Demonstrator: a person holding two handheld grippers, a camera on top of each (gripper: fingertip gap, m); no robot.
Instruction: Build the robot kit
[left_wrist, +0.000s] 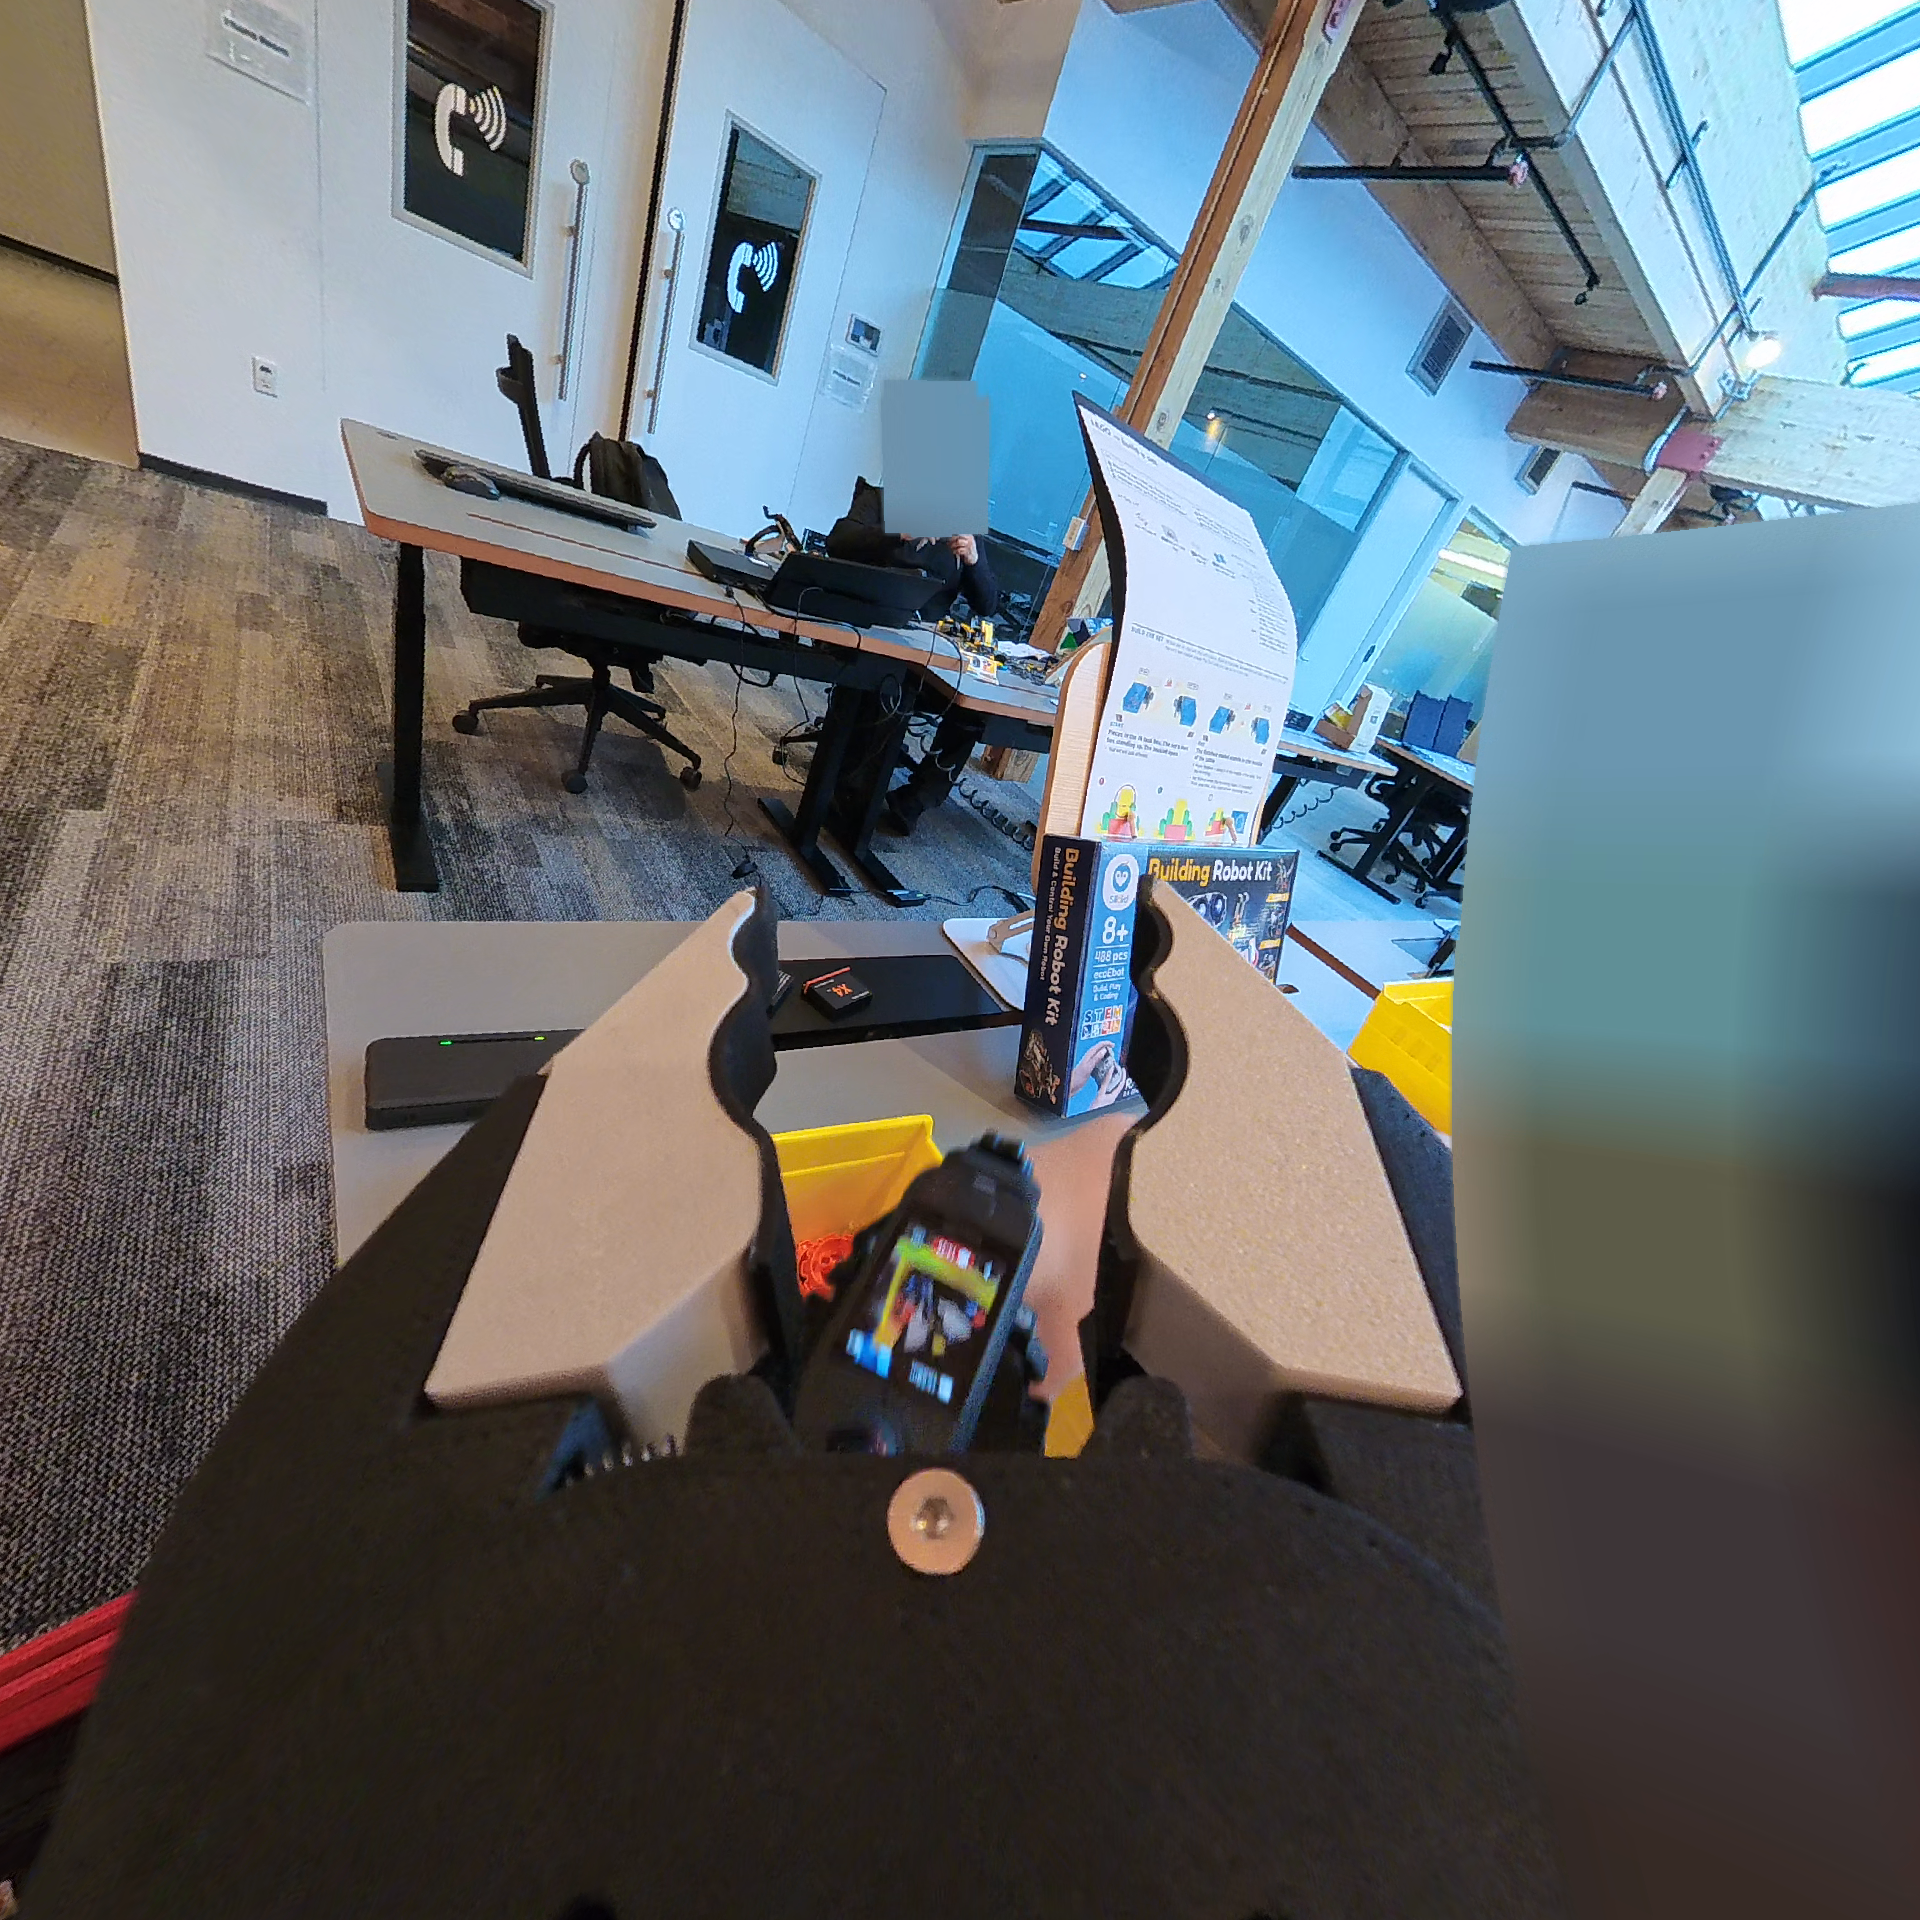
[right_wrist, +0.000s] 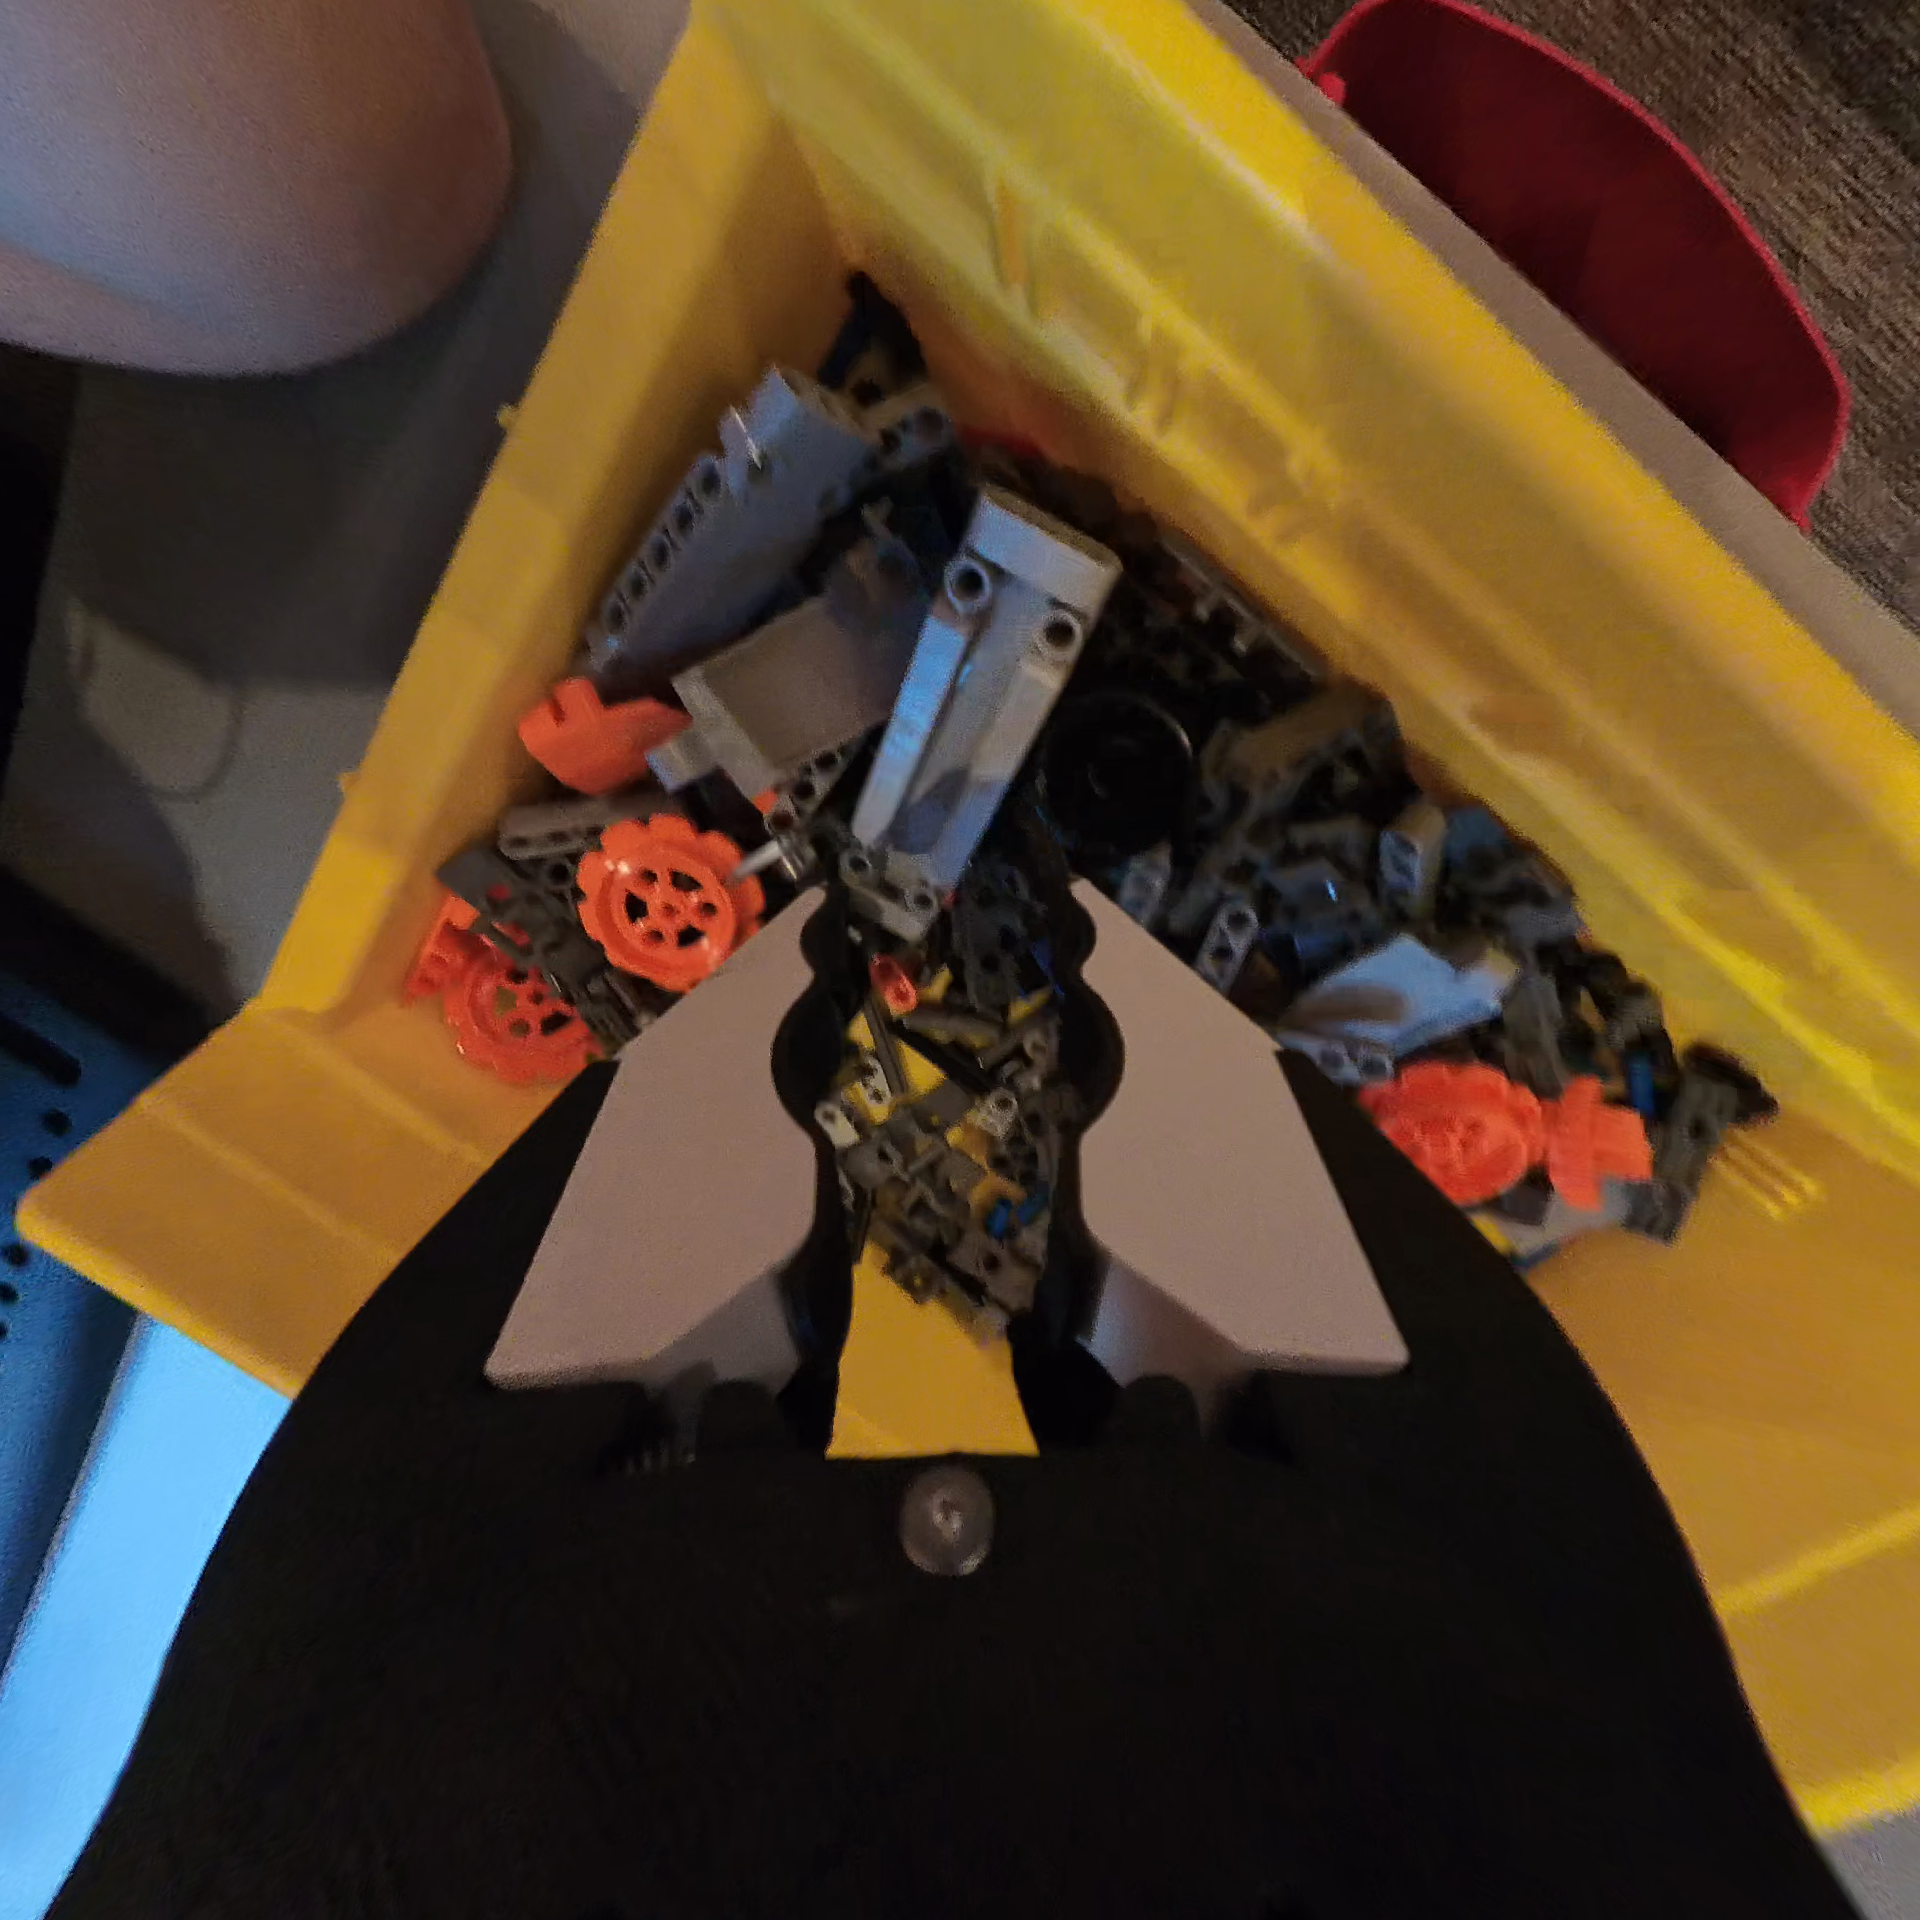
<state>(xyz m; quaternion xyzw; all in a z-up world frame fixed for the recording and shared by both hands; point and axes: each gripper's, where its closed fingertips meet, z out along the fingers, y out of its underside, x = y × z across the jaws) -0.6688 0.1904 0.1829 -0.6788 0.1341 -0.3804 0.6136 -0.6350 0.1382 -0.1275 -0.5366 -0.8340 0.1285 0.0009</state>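
My right gripper (right_wrist: 951, 902) is open, pointing down into a yellow bin (right_wrist: 1195, 343). Its tips hover just over a pile of dark and grey building pieces (right_wrist: 935, 1122), and nothing is held between them. A light grey block (right_wrist: 987, 686), a black wheel (right_wrist: 1117, 769) and orange gears (right_wrist: 665, 914) lie just beyond the tips. My left gripper (left_wrist: 951, 902) is open and empty, raised above the table. Between its fingers I see the camera with a lit screen (left_wrist: 914, 1320) on the other gripper, a hand, and the yellow bin (left_wrist: 862, 1153).
A dark blue kit box (left_wrist: 1081, 977) stands on the grey table (left_wrist: 436, 966) behind the bin, with an instruction sheet on a stand (left_wrist: 1184, 665). A flat black device (left_wrist: 447, 1070) and a black mat (left_wrist: 904, 987) lie at the left. A second yellow bin (left_wrist: 1403, 1039) sits at the right. A person sits at a far desk (left_wrist: 540, 520). A red object (right_wrist: 1621, 239) lies beyond the bin. My hands' fingertips stand some 30 centimetres from each other.
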